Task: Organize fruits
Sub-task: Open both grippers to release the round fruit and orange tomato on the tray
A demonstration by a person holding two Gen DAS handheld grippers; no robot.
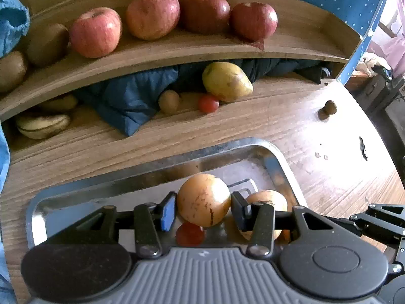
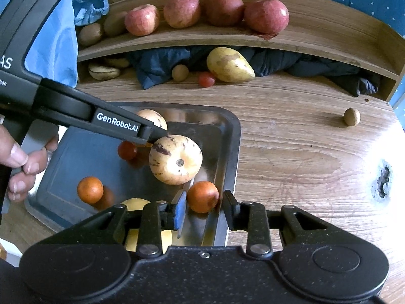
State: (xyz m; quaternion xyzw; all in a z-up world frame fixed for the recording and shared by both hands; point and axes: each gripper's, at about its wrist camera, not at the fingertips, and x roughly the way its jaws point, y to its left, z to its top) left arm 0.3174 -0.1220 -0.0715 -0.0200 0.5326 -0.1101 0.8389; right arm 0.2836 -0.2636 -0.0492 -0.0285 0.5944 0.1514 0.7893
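Over the steel tray (image 2: 227, 157), our left gripper (image 1: 203, 209) clamps a pale, brown-flecked round fruit (image 2: 175, 159), held level; our right gripper (image 2: 202, 210) hangs with jaws apart around an orange fruit (image 2: 202, 196); beyond, four red apples (image 2: 222, 8) line the wooden shelf (image 2: 316, 43).

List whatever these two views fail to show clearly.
- Yellow fruit, right wrist view: mostly hidden behind the right tool.
- Flat fruit under the shelf, left wrist view: shadowed, kind unclear.
- Left tool: whether its pads press the pale fruit is unclear.
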